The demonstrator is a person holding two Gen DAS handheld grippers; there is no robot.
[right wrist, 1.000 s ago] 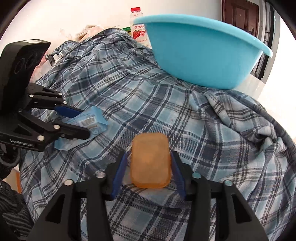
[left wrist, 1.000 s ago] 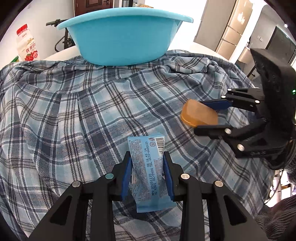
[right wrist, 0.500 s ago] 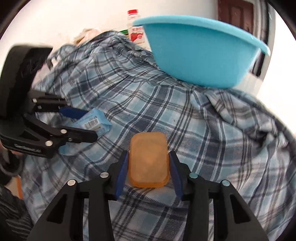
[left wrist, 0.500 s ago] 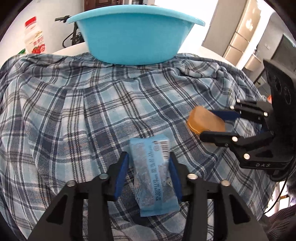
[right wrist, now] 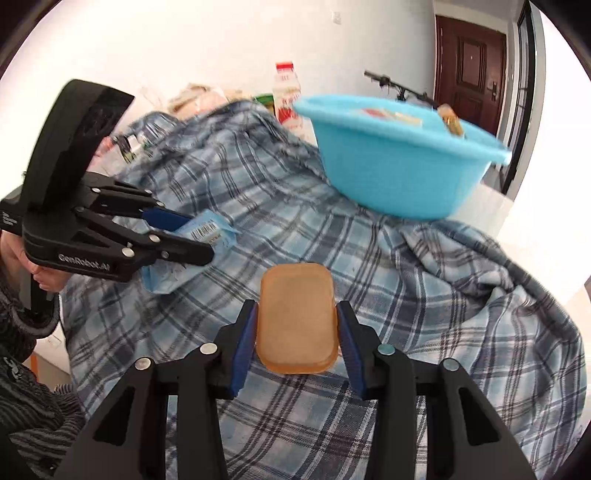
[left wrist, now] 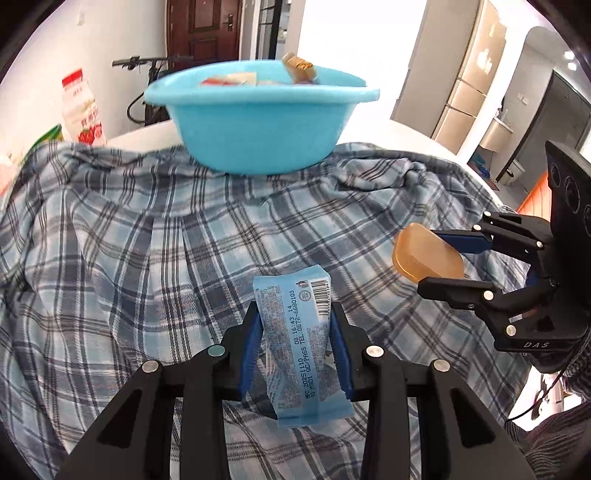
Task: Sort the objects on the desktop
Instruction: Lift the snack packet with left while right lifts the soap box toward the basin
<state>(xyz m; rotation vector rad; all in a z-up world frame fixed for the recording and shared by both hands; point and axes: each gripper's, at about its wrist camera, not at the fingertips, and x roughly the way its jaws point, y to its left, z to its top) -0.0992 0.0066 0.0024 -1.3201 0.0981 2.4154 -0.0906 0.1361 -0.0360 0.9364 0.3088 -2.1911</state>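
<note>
My left gripper (left wrist: 293, 332) is closed on a light blue snack packet (left wrist: 301, 347), with the blue pads pressing both of its long sides; the packet stands out forward between my fingers and the barcode end points away from me. It seems to be lifted a little above the checked cloth (left wrist: 129, 258) that covers the table, but I cannot tell for sure whether its lower end touches the cloth. My right gripper (right wrist: 295, 332) is closed on an orange soap-like bar (right wrist: 295, 317) with rounded corners, flat side up, held by its two long edges between the blue pads. From my left camera, the right gripper comes in from the right side, and the orange bar is above the cloth, apart from the packet. A blue basin (left wrist: 258, 122) stands on the far part of the cloth, beyond both grippers. Some small packaged things (left wrist: 299, 68) are already inside it and show above the rim. Behind the basin on the left is a white bottle with a red label (left wrist: 83, 110), and a bicycle (left wrist: 147, 74) stands near a dark door (left wrist: 203, 29). In my right camera, a hand (right wrist: 22, 258) and a striped sleeve (right wrist: 22, 369) are at the left edge, behind the left gripper
</note>
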